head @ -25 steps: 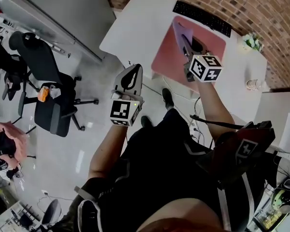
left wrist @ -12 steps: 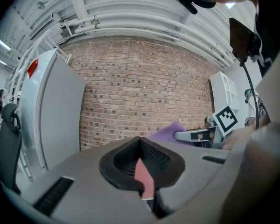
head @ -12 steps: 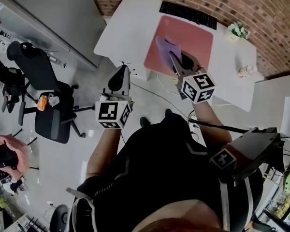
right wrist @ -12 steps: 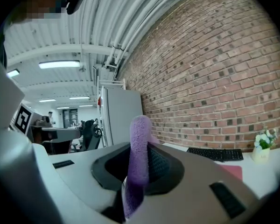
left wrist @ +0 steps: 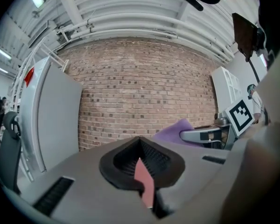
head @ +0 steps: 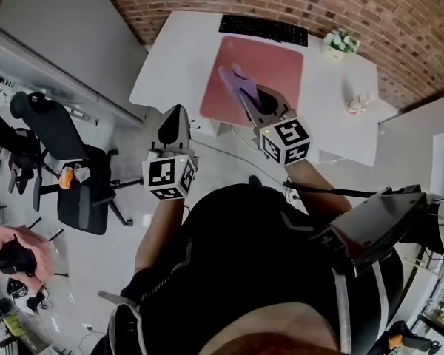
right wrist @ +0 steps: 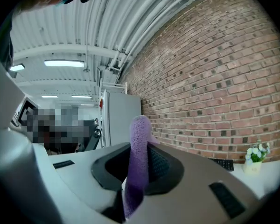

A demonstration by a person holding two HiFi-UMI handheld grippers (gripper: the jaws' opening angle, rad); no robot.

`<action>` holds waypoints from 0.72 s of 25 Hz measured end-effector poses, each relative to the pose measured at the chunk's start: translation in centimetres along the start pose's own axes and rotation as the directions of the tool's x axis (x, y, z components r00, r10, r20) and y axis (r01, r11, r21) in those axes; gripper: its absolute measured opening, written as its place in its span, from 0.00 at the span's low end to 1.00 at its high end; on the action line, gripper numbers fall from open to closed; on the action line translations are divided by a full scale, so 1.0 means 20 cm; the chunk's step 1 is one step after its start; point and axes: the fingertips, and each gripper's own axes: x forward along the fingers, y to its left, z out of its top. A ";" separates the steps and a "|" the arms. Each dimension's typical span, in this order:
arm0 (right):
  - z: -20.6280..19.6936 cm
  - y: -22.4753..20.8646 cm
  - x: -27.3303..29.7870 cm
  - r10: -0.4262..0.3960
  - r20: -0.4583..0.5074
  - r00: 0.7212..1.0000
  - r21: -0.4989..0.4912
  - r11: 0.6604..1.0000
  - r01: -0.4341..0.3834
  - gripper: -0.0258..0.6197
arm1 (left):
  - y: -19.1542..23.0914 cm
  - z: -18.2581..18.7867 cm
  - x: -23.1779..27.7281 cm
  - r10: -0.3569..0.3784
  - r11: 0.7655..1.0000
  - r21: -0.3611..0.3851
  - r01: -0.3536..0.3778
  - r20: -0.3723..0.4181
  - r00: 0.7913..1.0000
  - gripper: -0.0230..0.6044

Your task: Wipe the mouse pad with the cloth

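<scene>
Over the white bench [head: 179,50] by the brick wall, my right hand-held gripper [head: 246,100] clenches a fuzzy purple cloth [head: 230,78] above the flat pink mouse pad [head: 275,59]. My left hand-held gripper [head: 175,112] is closed on nothing. I judge that so thin a pinch could let the cloth slip out mid-wipe.

The purple cloth [right wrist: 139,157] looks fuzzy, the pink mouse pad [head: 270,61] matt, the white desk [head: 174,61] smooth, the brick wall [head: 370,9] rough.

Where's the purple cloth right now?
Head view, centre: the purple cloth is clamped in the right gripper, over the near left part of the pink mouse pad.
</scene>
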 end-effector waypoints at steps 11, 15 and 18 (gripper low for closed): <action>0.03 -0.12 -0.03 0.012 0.026 1.000 0.035 0.999 -0.013 0.13 | -0.05 0.06 0.03 0.041 0.999 0.022 -0.041 0.026 0.999 0.04; 0.06 -0.13 -0.03 0.013 0.043 0.999 0.020 1.000 -0.014 0.13 | -0.04 0.06 0.04 0.052 0.999 0.008 -0.052 0.019 0.998 0.04; 0.07 -0.15 -0.03 0.003 0.049 0.999 0.031 0.999 -0.004 0.13 | -0.06 0.06 0.05 0.046 0.999 0.001 -0.046 0.029 0.999 0.04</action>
